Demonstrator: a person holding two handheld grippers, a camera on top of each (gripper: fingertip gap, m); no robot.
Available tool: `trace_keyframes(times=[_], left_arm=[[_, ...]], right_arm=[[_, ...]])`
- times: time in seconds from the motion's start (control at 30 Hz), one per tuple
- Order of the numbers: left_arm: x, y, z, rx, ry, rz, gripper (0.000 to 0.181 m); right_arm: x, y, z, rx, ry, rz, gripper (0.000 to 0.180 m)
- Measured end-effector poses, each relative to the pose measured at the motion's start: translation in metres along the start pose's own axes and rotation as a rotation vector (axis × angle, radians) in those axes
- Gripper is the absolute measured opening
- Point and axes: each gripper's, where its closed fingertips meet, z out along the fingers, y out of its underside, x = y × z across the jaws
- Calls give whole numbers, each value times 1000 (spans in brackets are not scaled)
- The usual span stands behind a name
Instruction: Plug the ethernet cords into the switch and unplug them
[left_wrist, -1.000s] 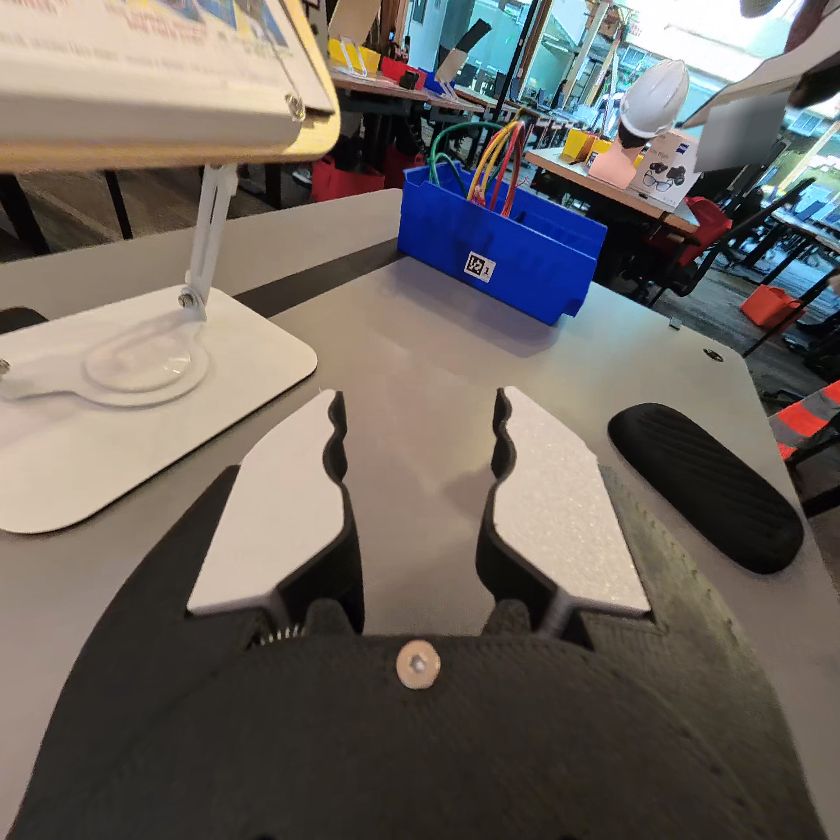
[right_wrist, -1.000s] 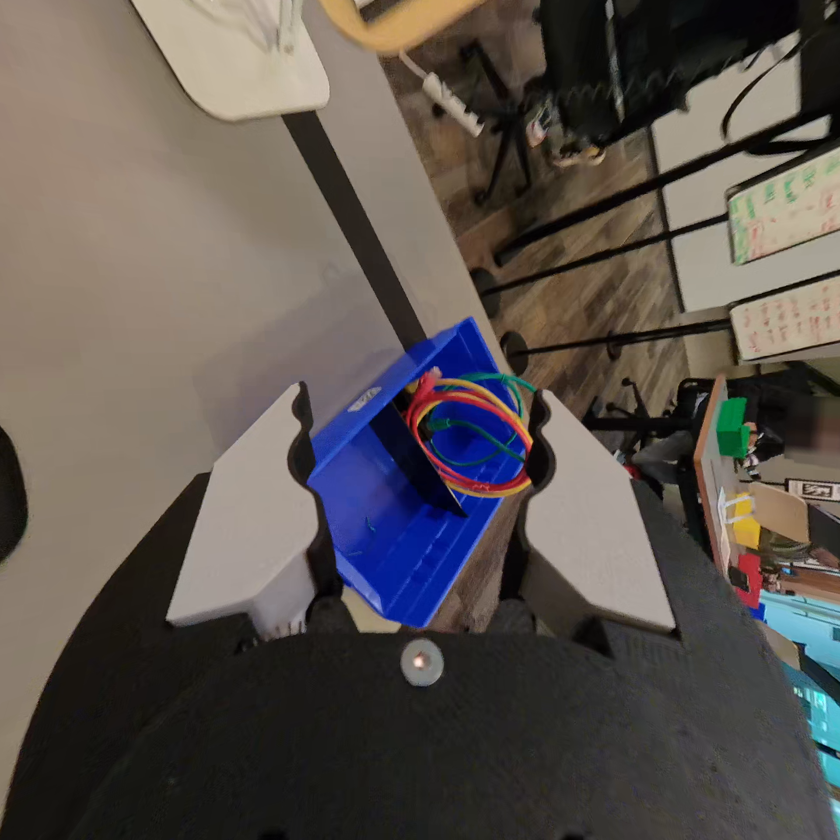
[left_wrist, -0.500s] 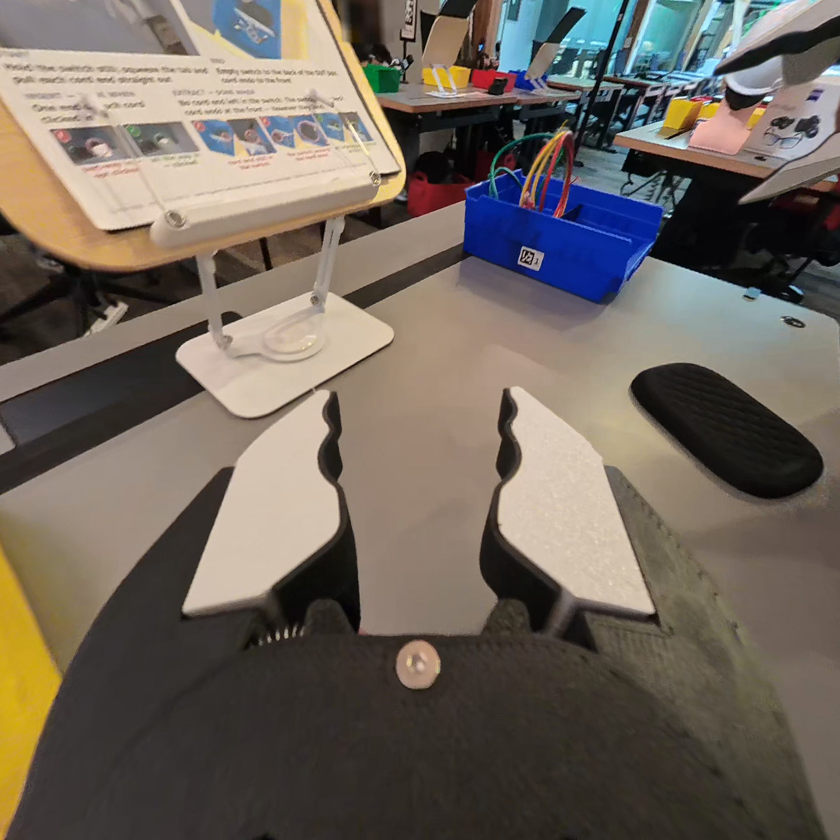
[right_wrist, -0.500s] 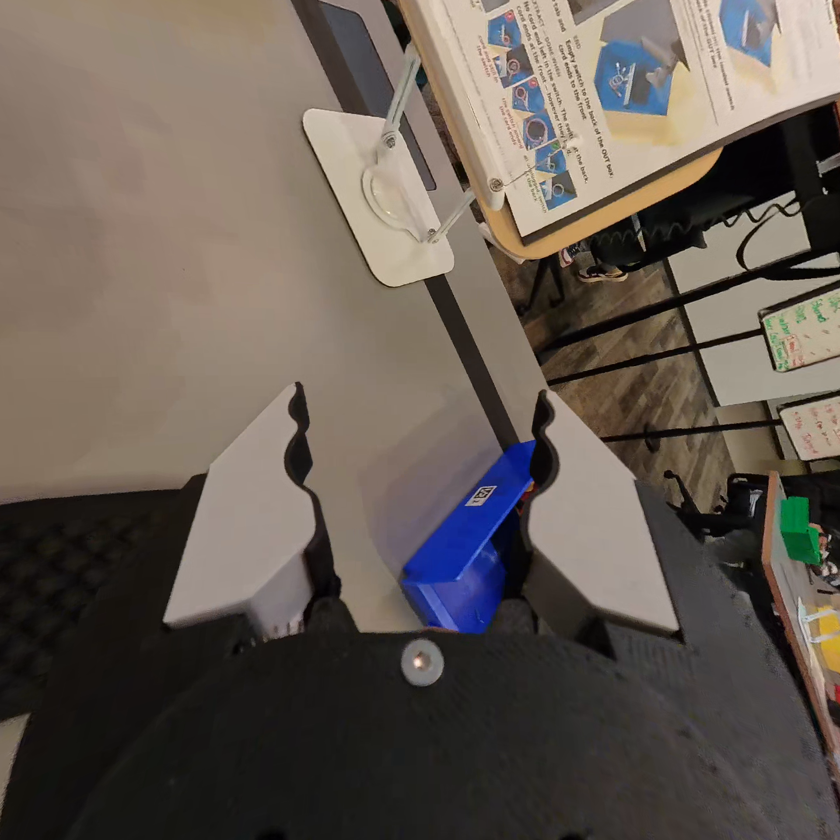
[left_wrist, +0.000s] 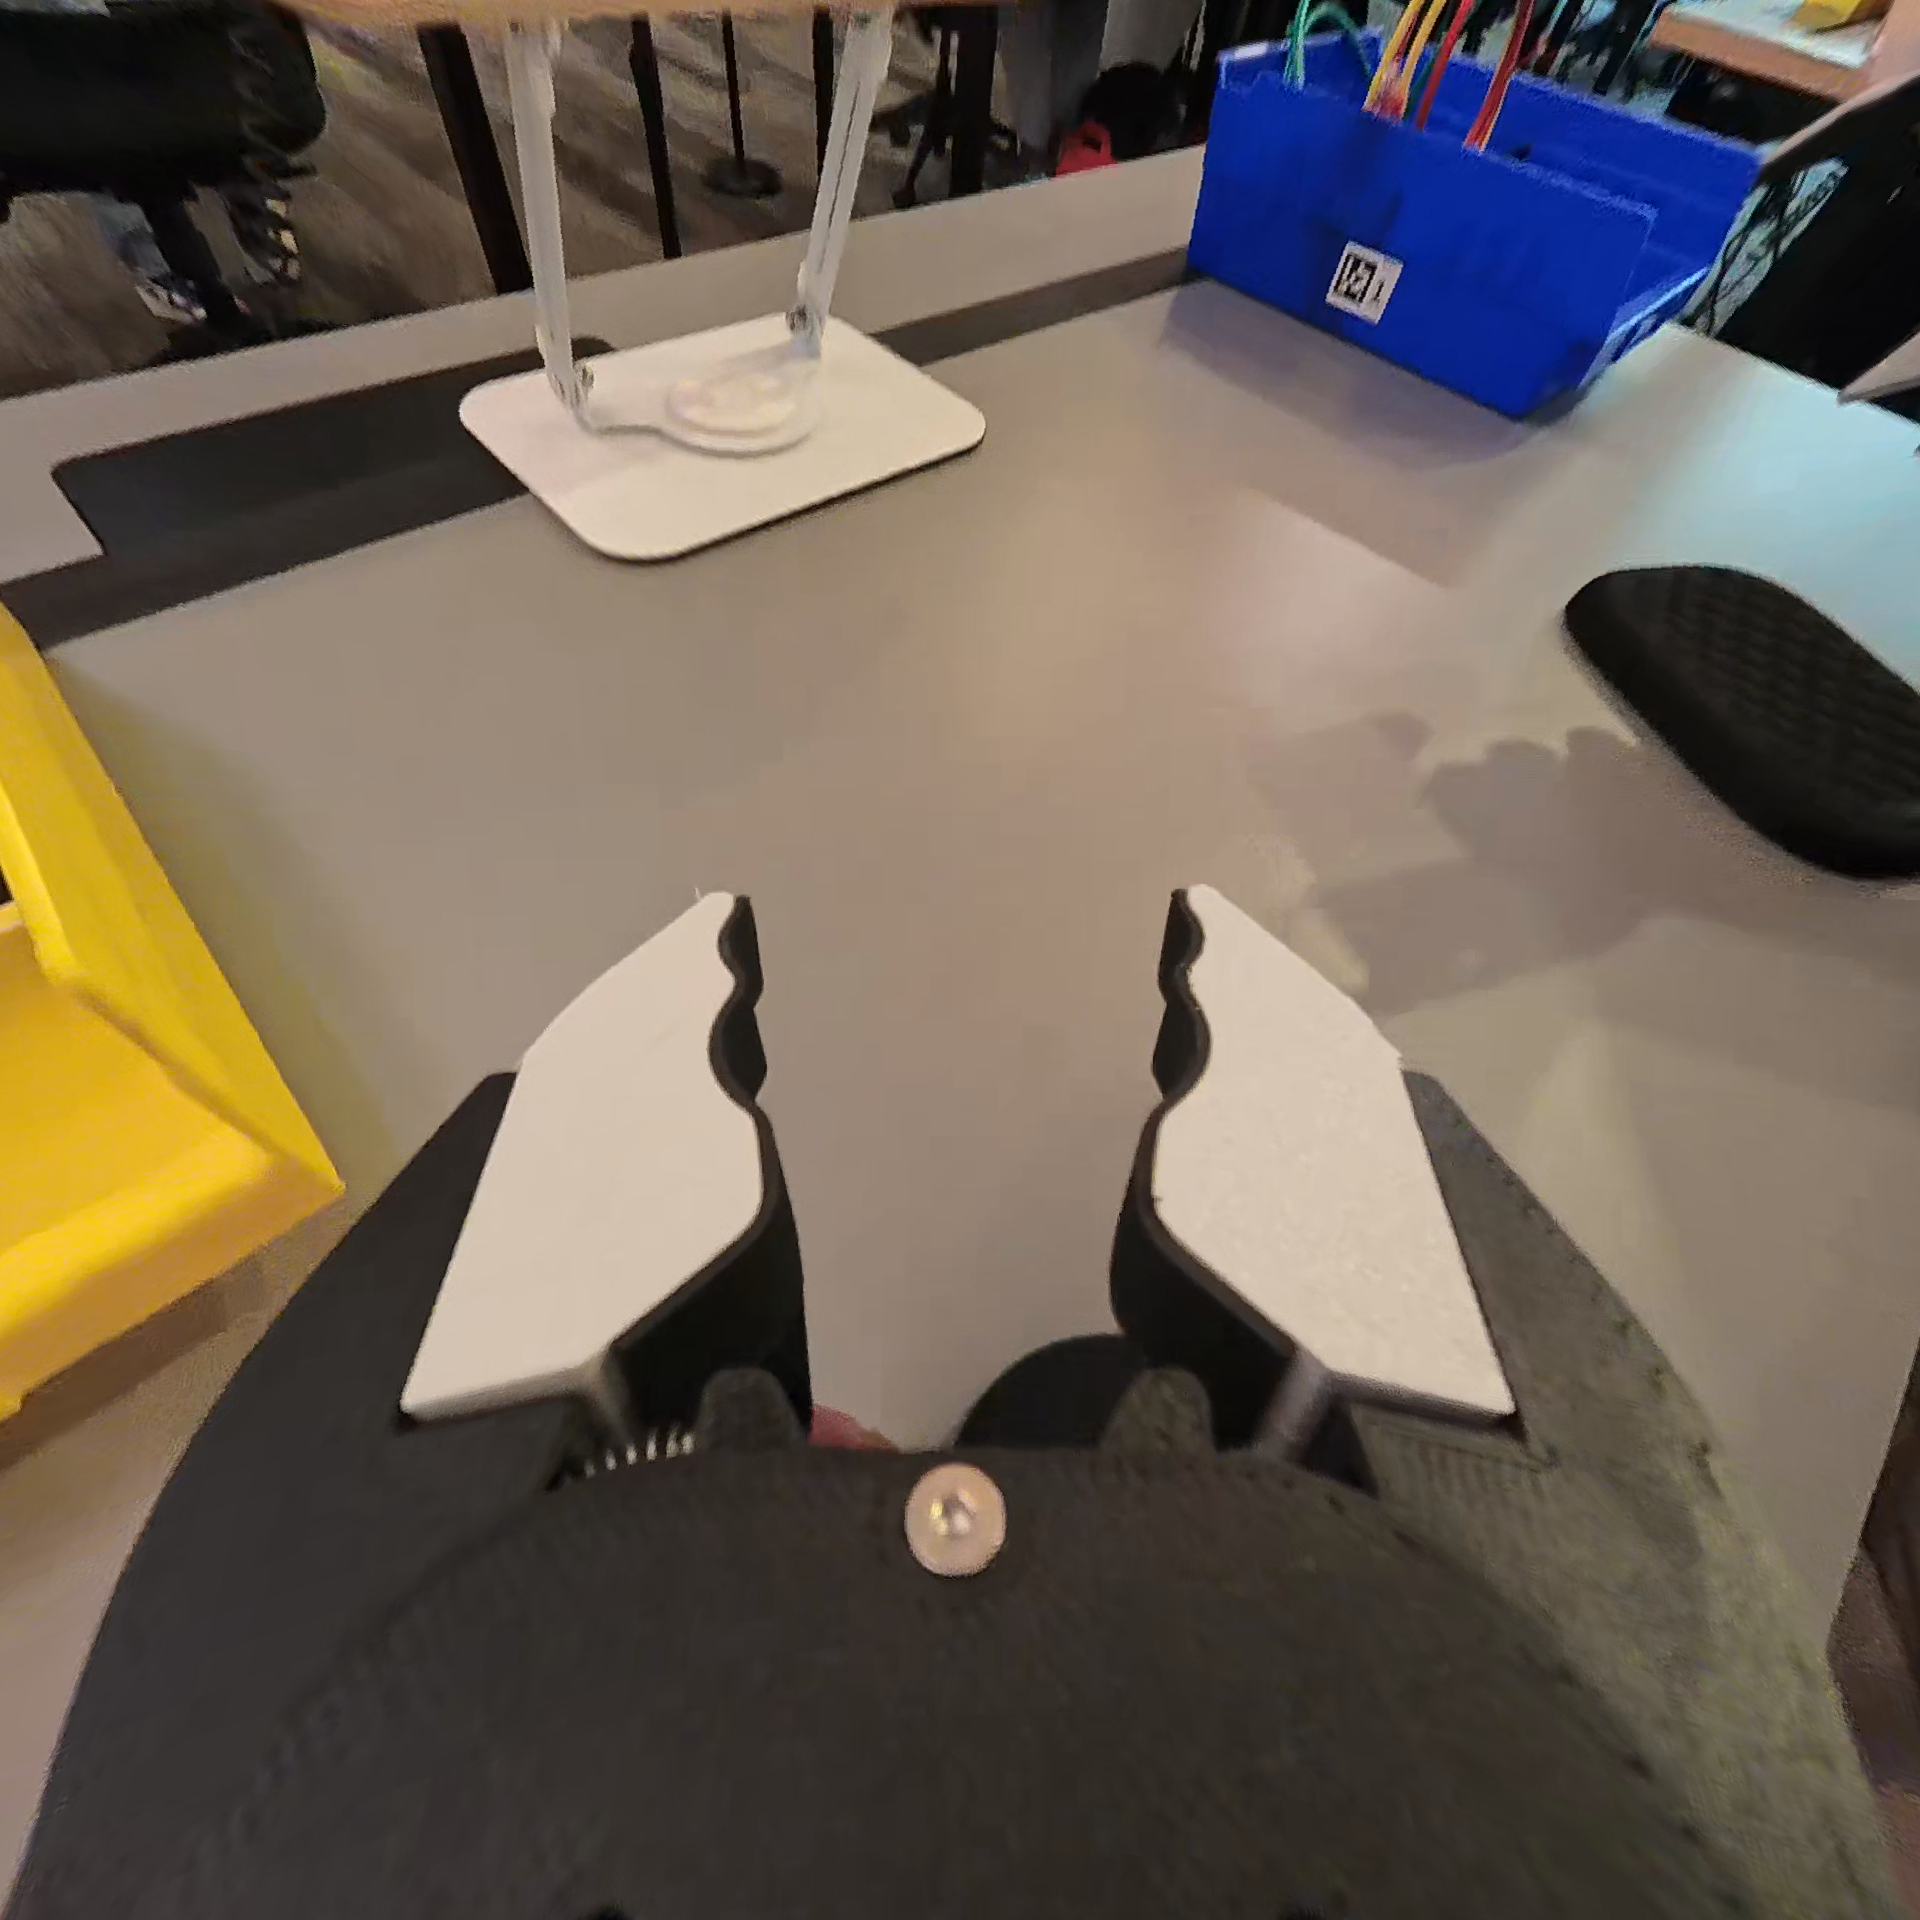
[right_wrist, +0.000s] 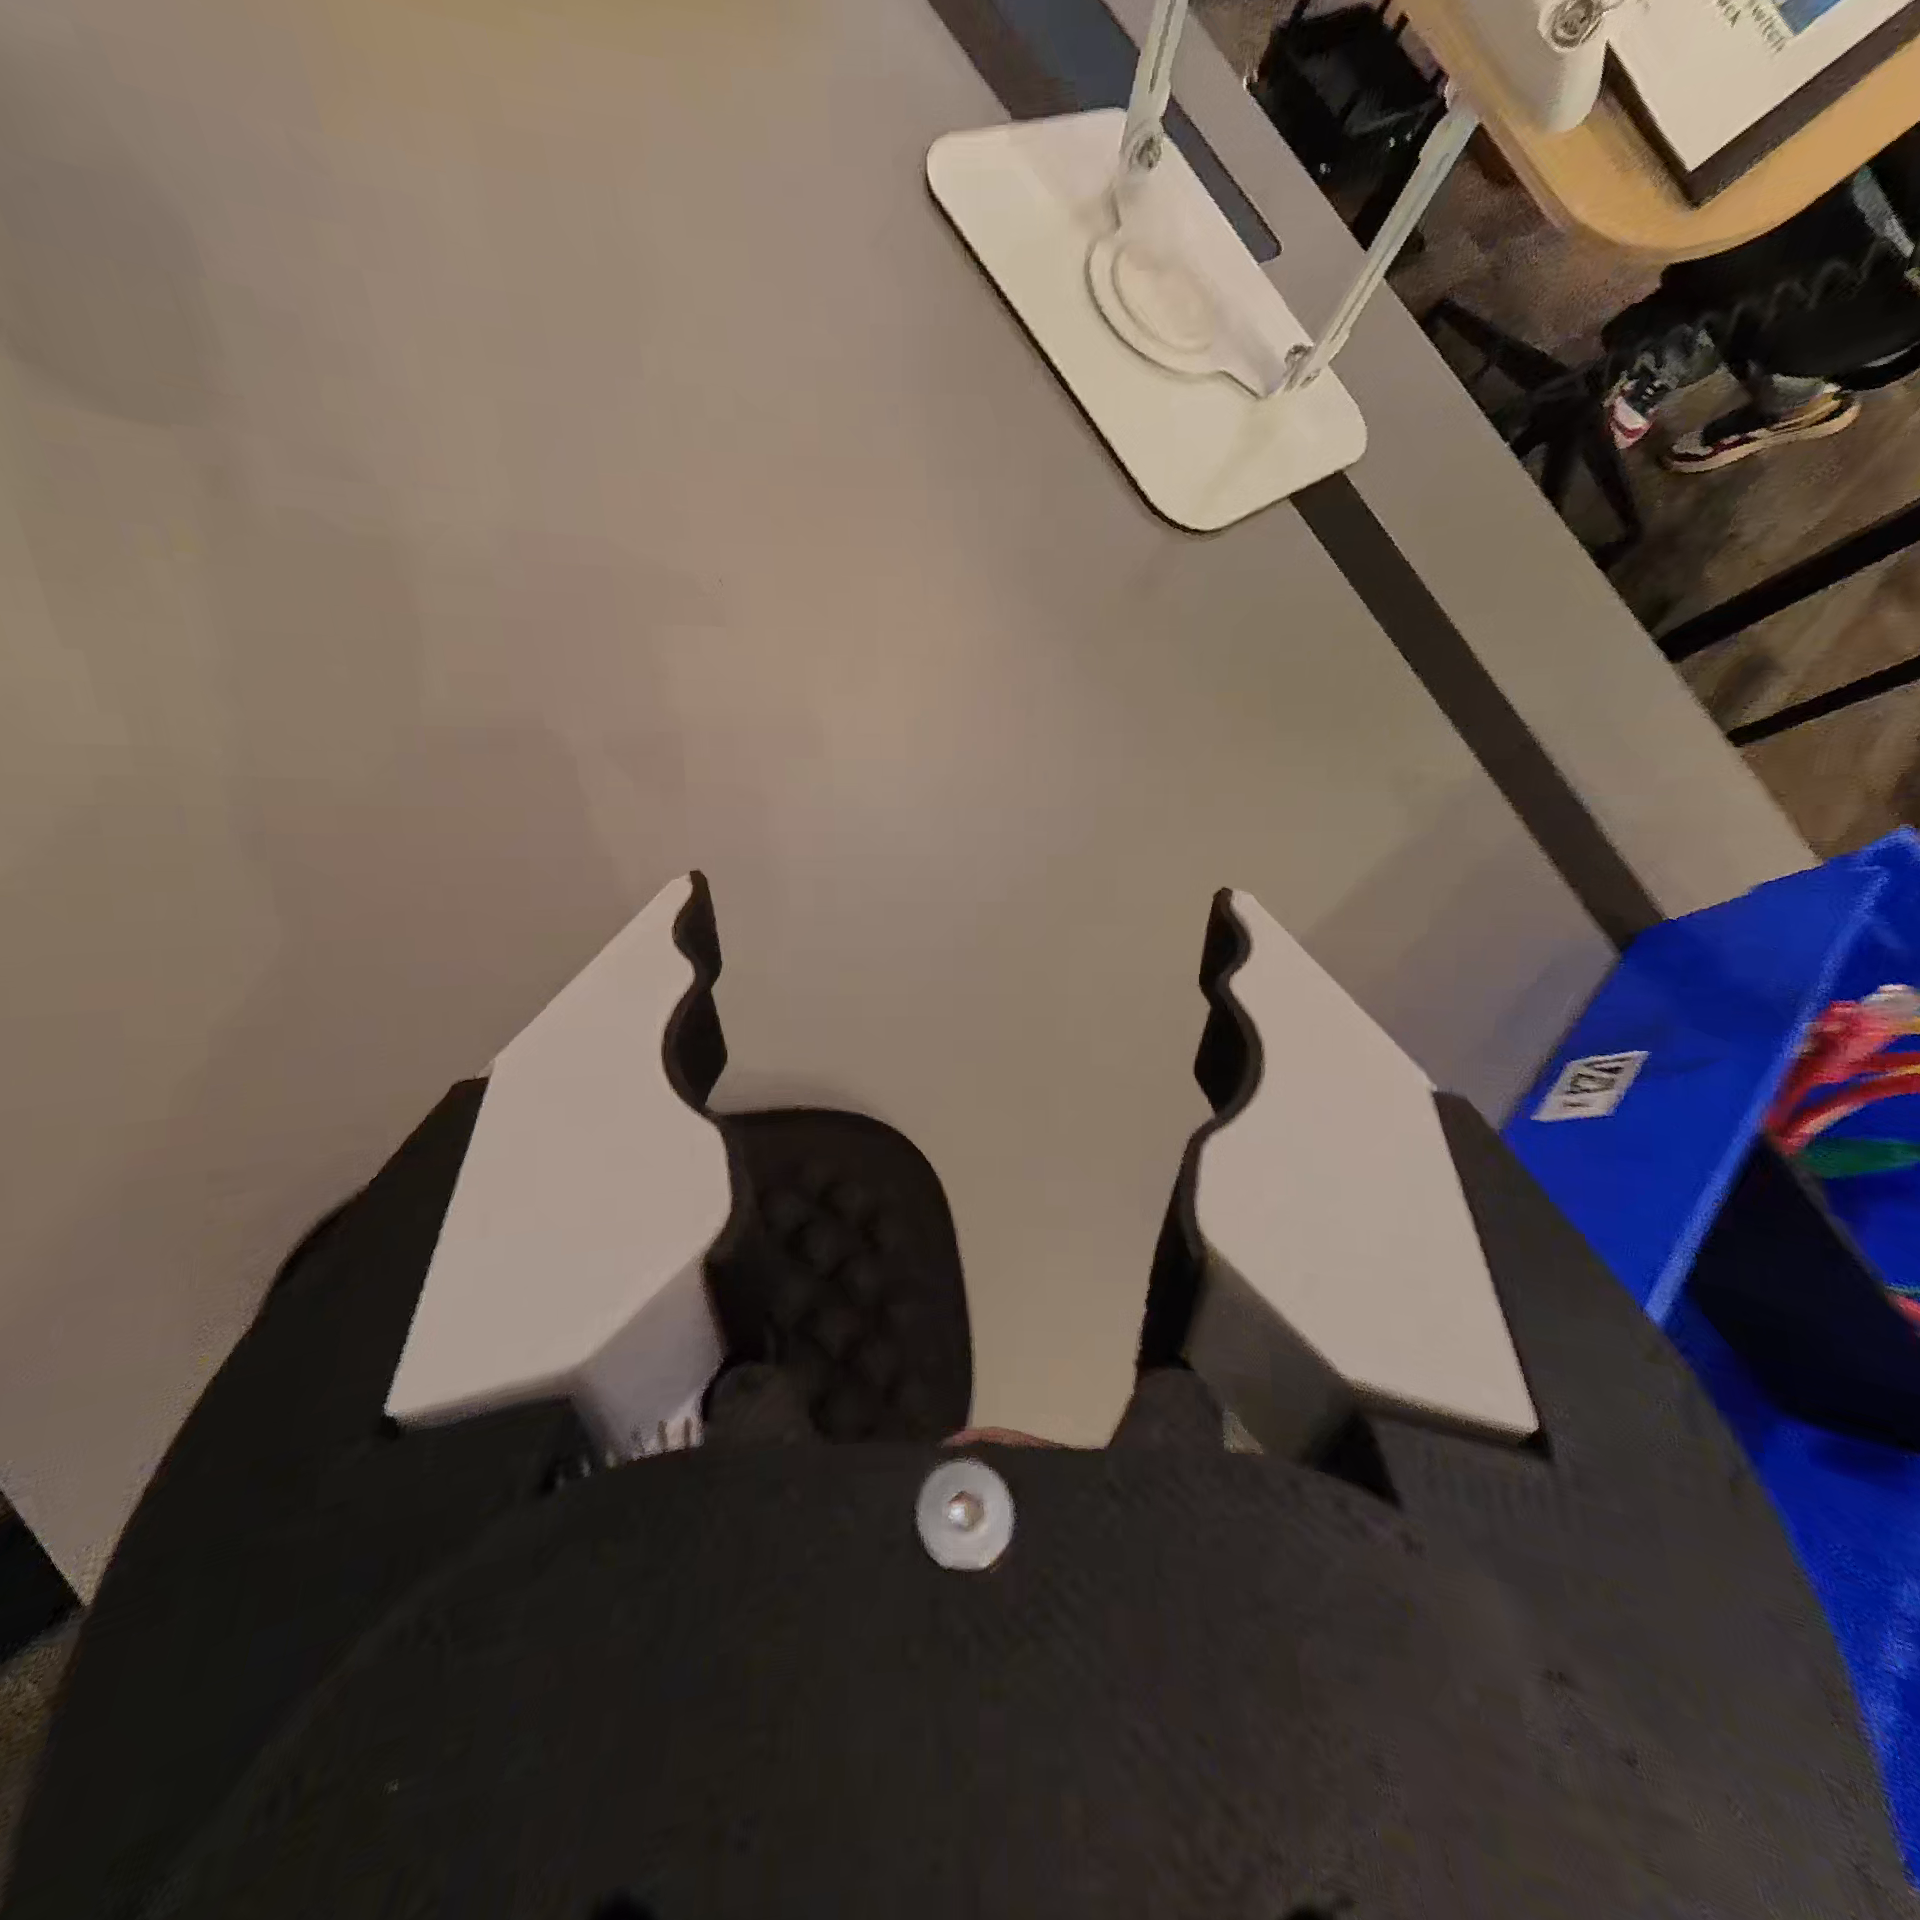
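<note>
A blue bin (left_wrist: 1455, 239) stands at the table's far right with coloured ethernet cords (left_wrist: 1403, 62) looping out of it. In the right wrist view the blue bin (right_wrist: 1704, 1049) and its cords (right_wrist: 1860, 1081) sit at the right edge. My left gripper (left_wrist: 961, 914) is open and empty over the bare grey table (left_wrist: 935, 675). My right gripper (right_wrist: 961, 894) is open and empty above the table (right_wrist: 623, 520). No switch is in view.
A white stand base (left_wrist: 727, 436) holds an instruction board at the back; it also shows in the right wrist view (right_wrist: 1153, 312). A yellow bin (left_wrist: 94, 1091) is at the left. A black wrist pad (left_wrist: 1756, 717) lies at the right, and under my right gripper (right_wrist: 842, 1268).
Both grippers pulled back from the blue bin and tilted down toward the table. The yellow bin came into the left view. The right gripper now hangs over the black pad.
</note>
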Motion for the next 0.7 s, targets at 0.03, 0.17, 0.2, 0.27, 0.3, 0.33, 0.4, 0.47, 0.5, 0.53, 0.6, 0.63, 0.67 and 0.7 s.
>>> trace_keyframes(times=[0.03, 0.17, 0.2, 0.27, 0.3, 0.33, 0.4, 0.47, 0.5, 0.53, 0.6, 0.63, 0.67, 0.7], left_arm=[[-1, 6, 0, -14, -6, 0, 73], [-4, 29, 5, -78, -11, 12, 71], [-5, 36, 6, -104, -21, 29, 70], [-7, 45, 10, -131, -45, 60, 74], [-8, 50, 12, -152, -58, 70, 79], [-9, 57, 15, -183, -70, 75, 87], [-8, 64, 19, -232, -83, 105, 97], [-6, 67, 21, -259, -94, 149, 99], [-5, 70, 22, -281, -96, 166, 100], [-5, 76, 23, -317, -106, 172, 103], [-5, 87, 26, -398, -107, 181, 111], [-4, 86, 26, -401, -102, 187, 112], [-4, 81, 26, -373, -101, 167, 109], [-3, 72, 24, -319, -91, 127, 106]], right_arm=[[-3, 0, 3, 34, -15, 32, 94], [-14, 16, 28, 65, -64, 90, 100], [-14, 25, 37, 32, -49, 71, 103], [-15, 51, 56, -76, -11, -16, 115], [-18, 63, 65, -123, -15, -39, 121], [-22, 71, 72, -147, -33, -35, 123], [-33, 78, 83, -136, -75, 1, 126], [-35, 81, 86, -125, -75, 19, 124], [-35, 79, 85, -112, -70, 22, 125], [-34, 79, 85, -100, -66, 23, 126], [-36, 79, 85, -78, -77, 37, 125], [-36, 79, 85, -70, -80, 47, 126], [-36, 79, 85, -68, -84, 49, 126], [-38, 80, 84, -70, -89, 43, 126]])
